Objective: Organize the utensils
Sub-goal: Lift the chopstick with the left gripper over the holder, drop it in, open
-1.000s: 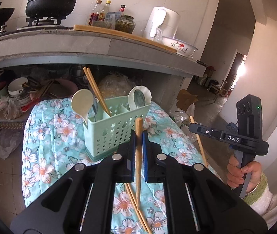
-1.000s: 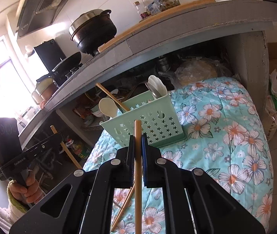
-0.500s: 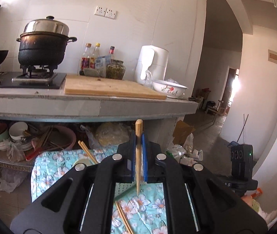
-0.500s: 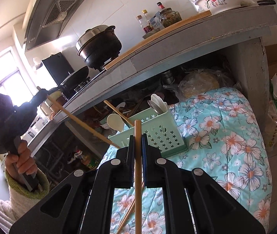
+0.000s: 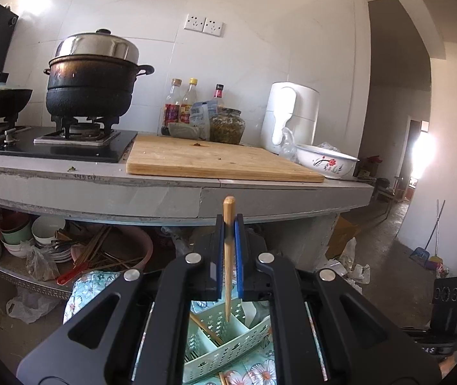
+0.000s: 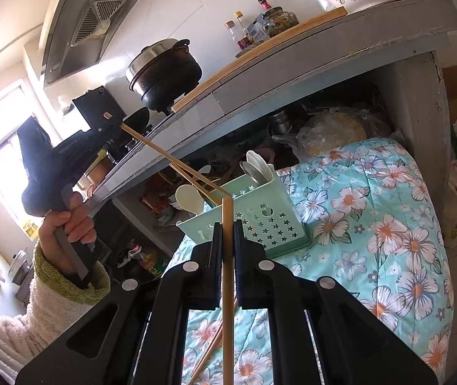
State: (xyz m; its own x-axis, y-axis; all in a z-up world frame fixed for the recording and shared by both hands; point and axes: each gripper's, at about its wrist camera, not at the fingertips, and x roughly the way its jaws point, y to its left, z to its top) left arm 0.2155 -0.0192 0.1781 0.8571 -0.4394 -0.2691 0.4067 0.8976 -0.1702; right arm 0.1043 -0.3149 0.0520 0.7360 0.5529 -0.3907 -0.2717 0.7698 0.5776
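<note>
The left gripper clamps a chopstick, its tip over the green basket. The right gripper pinches another chopstick above the flowered cloth's near edge. Light, stiff, slippery wood; mid-shaft grips seem safest.

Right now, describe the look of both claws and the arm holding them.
The left claw and right claw match: matte black angular frames, round silver bolts, blue pads lining the left's fingers. The left tool's black pistol handle sits in a bare hand; the sleeve is fluffy cream with a green cuff. No cables show.
</note>
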